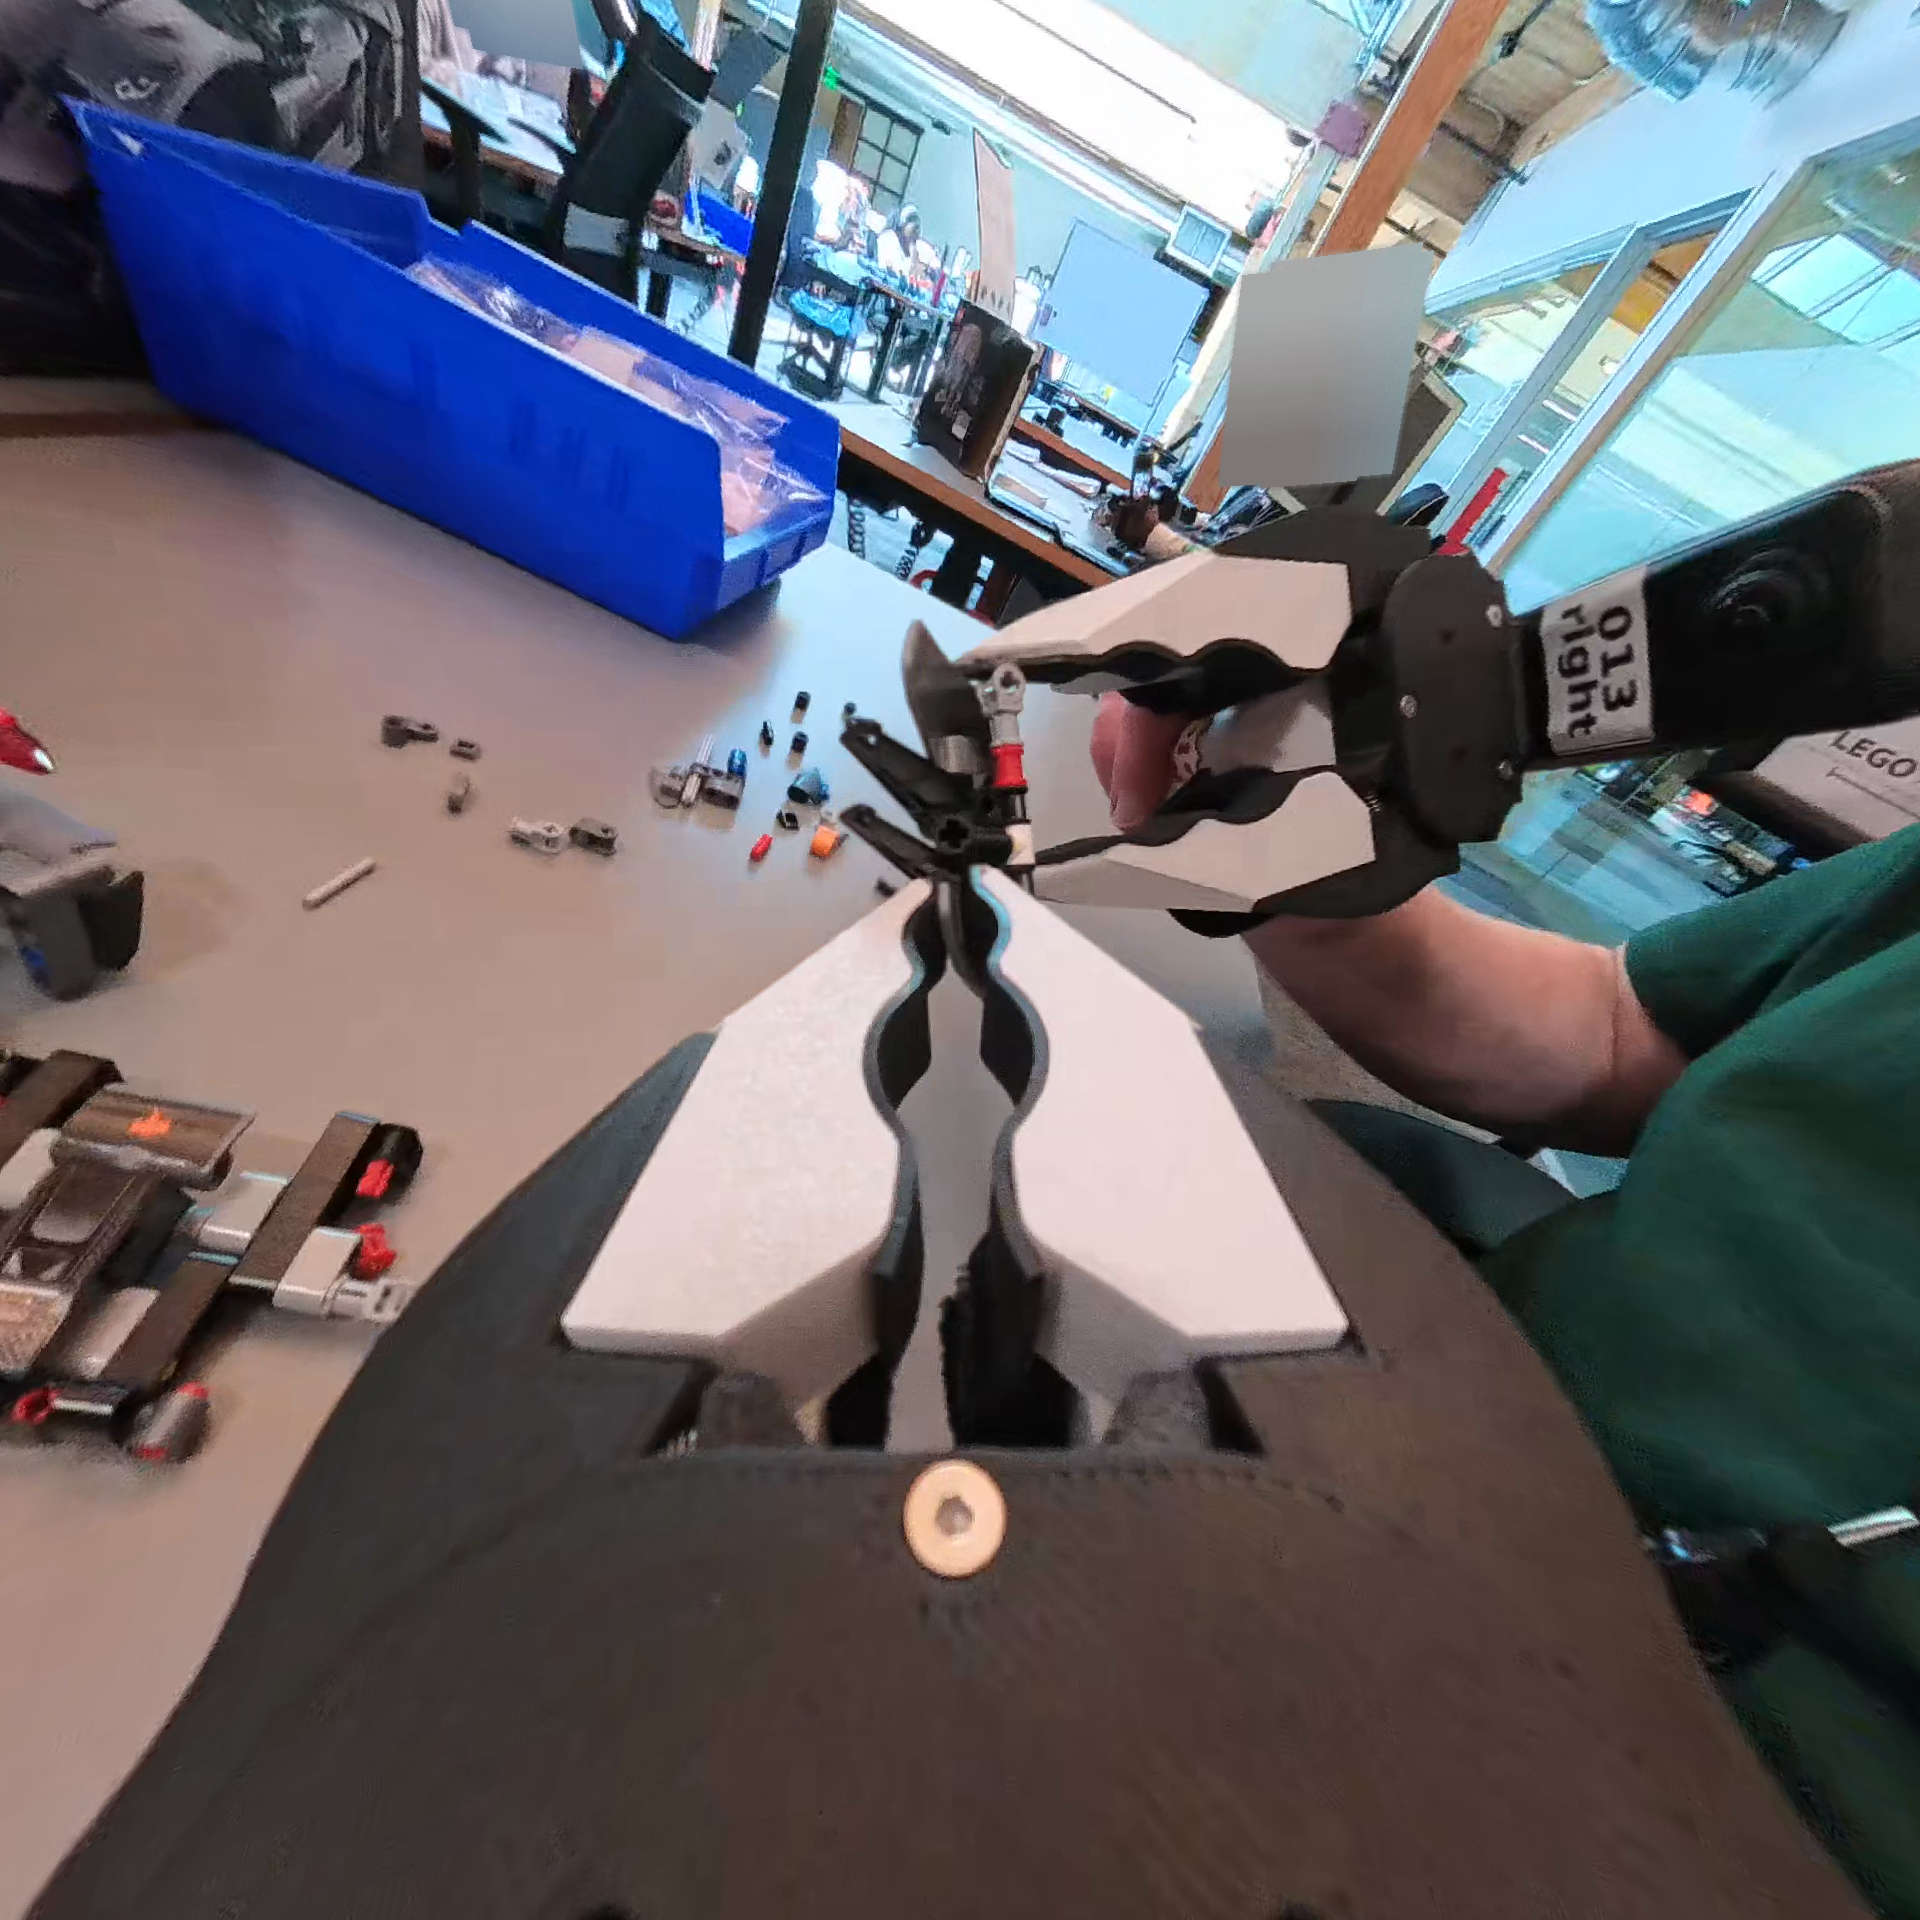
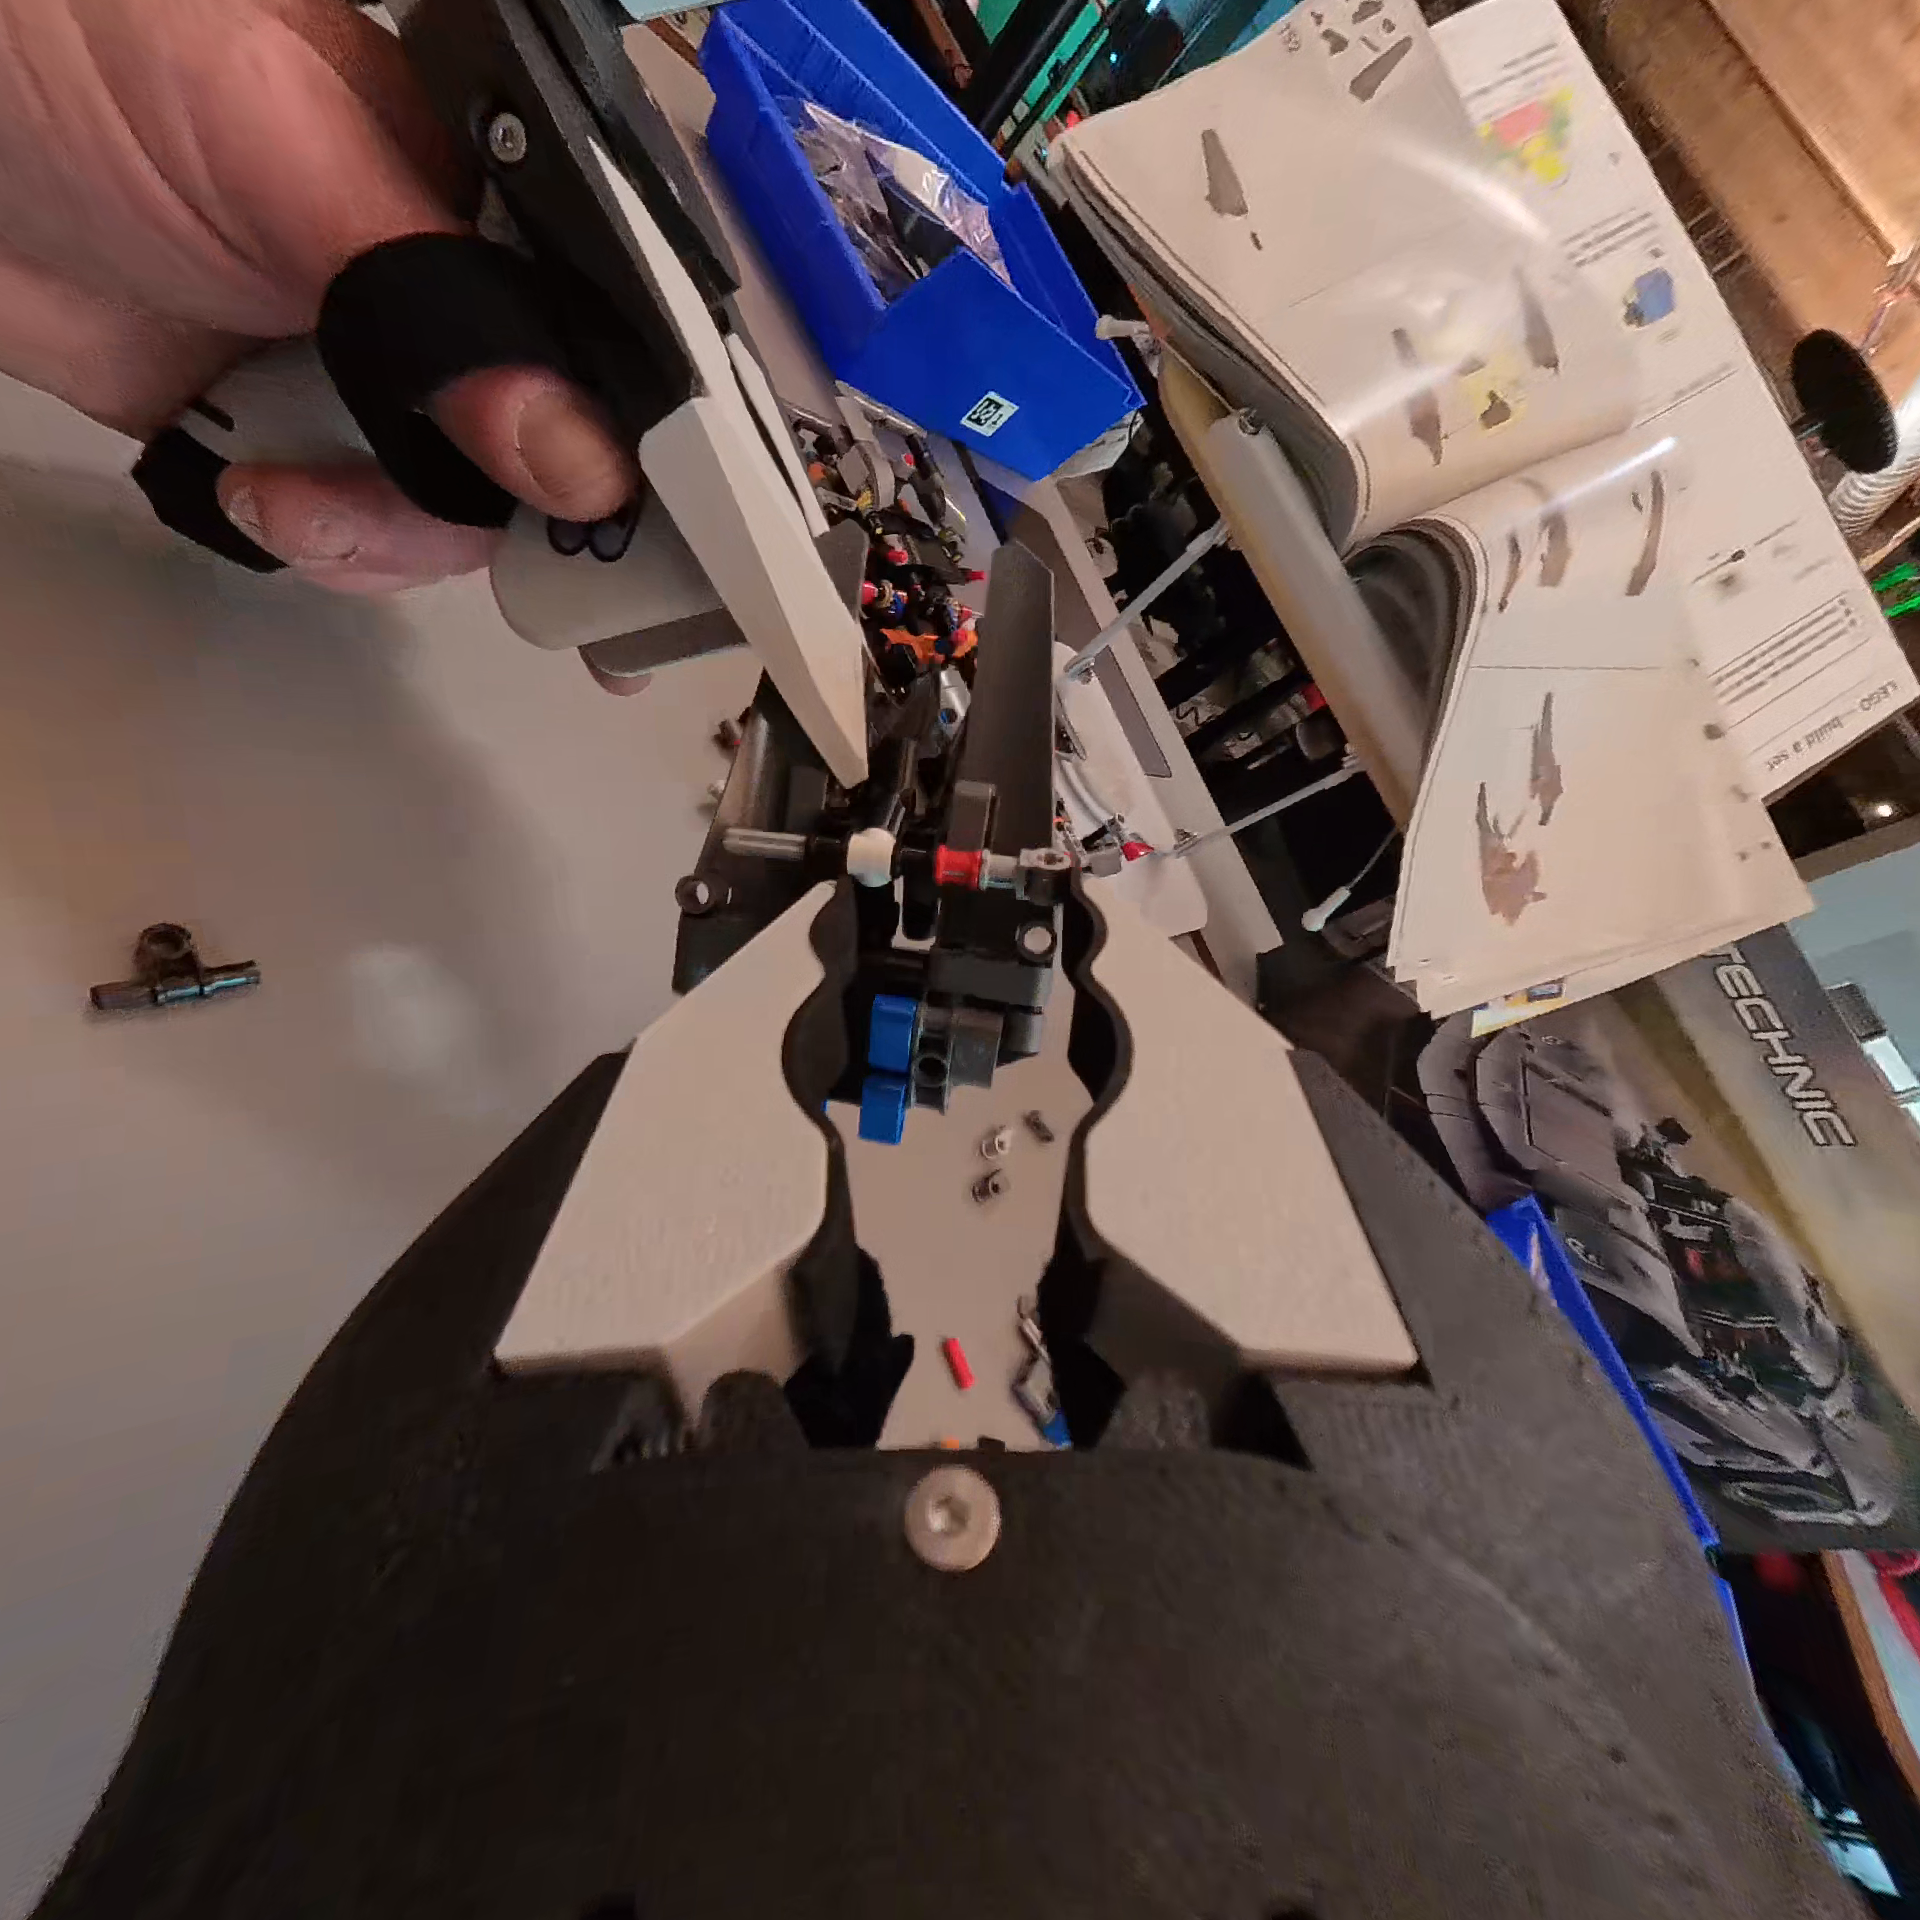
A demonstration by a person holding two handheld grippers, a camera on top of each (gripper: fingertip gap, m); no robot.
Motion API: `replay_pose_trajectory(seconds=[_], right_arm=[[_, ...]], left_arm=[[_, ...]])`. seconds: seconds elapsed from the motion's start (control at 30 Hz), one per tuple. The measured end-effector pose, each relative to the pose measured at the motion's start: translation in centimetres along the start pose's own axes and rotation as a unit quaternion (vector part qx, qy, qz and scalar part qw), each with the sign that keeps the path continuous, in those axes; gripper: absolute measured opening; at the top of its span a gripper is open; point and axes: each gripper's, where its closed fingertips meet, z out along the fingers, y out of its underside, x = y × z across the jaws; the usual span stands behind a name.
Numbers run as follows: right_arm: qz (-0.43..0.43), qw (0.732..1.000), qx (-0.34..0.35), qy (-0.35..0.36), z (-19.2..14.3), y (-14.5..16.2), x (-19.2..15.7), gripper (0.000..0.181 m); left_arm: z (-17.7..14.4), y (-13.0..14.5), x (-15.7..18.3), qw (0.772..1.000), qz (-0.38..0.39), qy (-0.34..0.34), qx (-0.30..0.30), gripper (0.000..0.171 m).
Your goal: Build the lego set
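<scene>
The small Lego sub-assembly (image 1: 971,790) is held up in the air above the grey table (image 1: 312,644), and both grippers meet at it. The right gripper (image 2: 951,914) has its fingers closed around the assembly's dark grey and blue block, so that the thin cross-axle with a red bush (image 2: 958,864) and a white ball joint (image 2: 871,854) lies just past the fingertips. The left gripper (image 1: 961,894) comes up from below the assembly with its fingers nearly together, pinching a thin black piece at the assembly's lower edge; exactly what that piece is cannot be made out.

Below the assembly, loose pins and connectors (image 1: 717,779) lie scattered on the table. Farther left of it sits the partly built car chassis (image 1: 156,1236), and beyond it the blue bin (image 1: 436,374) holds bagged parts. To the assembly's right in the right wrist view, the instruction booklet (image 2: 1507,499) stands open.

The step looks like seating or aligning a small part on the assembly. The likely trouble is in the two opposed grips: if the grippers push off-axis, the thin axle could slide out or the black arms could pop off. The left pinch holds very little material, so a twist might flick that piece down among the loose parts. Squeezing harder on the right could also shift the block inside its curved pads.
</scene>
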Motion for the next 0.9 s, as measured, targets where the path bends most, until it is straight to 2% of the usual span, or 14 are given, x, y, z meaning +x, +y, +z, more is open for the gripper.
replay_pose_trajectory(seconds=[0.1,0.17,0.2,0.23,0.3,0.33,0.43,0.47,0.5,0.57,0.63,0.7,0.8,0.9], right_arm=[[0.049,0.999,-0.005,-0.005,-1.1,0.2,1.1,0.054],[0.11,0.994,0.0,-0.021,-2.0,0.6,1.9,0.052],[0.153,0.988,0.001,-0.036,-2.5,0.9,2.3,0.049],[0.206,0.977,0.008,-0.062,-2.9,1.1,2.4,0.047],[0.326,0.935,0.068,-0.123,-4.2,-0.2,2.8,0.037],[0.392,0.901,0.106,-0.154,-5.0,-1.1,3.3,0.037],[0.556,0.774,0.174,-0.248,-6.3,-2.0,4.4,0.04],[0.588,0.745,0.177,-0.26,-6.2,-1.7,4.4,0.038],[0.601,0.731,0.182,-0.266,-6.1,-1.5,4.3,0.038],[0.624,0.709,0.177,-0.278,-5.8,-1.3,3.8,0.038],[0.644,0.683,0.167,-0.3,-5.3,-1.4,2.9,0.042],[0.655,0.669,0.163,-0.311,-4.7,-1.6,2.1,0.043],[0.66,0.649,0.222,-0.308,-4.8,-2.6,3.0,0.02],[0.666,0.635,0.245,-0.306,-4.5,-2.5,3.6,0.012]], left_arm=[[0.3,-0.4,-0.1,0.996,0.076,-0.041,-0.014,0.0],[0.3,-1.6,0.3,0.984,0.156,-0.081,-0.005,0.0],[0.3,-2.1,0.5,0.969,0.22,-0.114,-0.014,0.0],[0.4,-2.5,0.6,0.941,0.298,-0.155,-0.037,0.0],[0.5,-3.4,0.7,0.841,0.474,-0.246,-0.086,0.0],[0.7,-3.6,0.9,0.789,0.54,-0.272,-0.112,0.0],[1.5,-4.6,1.5,0.666,0.662,-0.315,-0.137,0.0],[1.7,-4.7,1.4,0.632,0.688,-0.324,-0.148,0.0],[1.9,-4.7,1.3,0.61,0.705,-0.326,-0.154,0.0],[2.2,-4.4,1.0,0.574,0.733,-0.323,-0.17,0.0],[2.2,-4.7,1.0,0.557,0.747,-0.319,-0.172,0.0],[2.4,-5.1,1.0,0.535,0.762,-0.319,-0.175,0.0],[3.0,-5.1,0.9,0.519,0.781,-0.301,-0.175,0.0],[3.2,-5.8,0.7,0.506,0.791,-0.3,-0.169,0.0]])
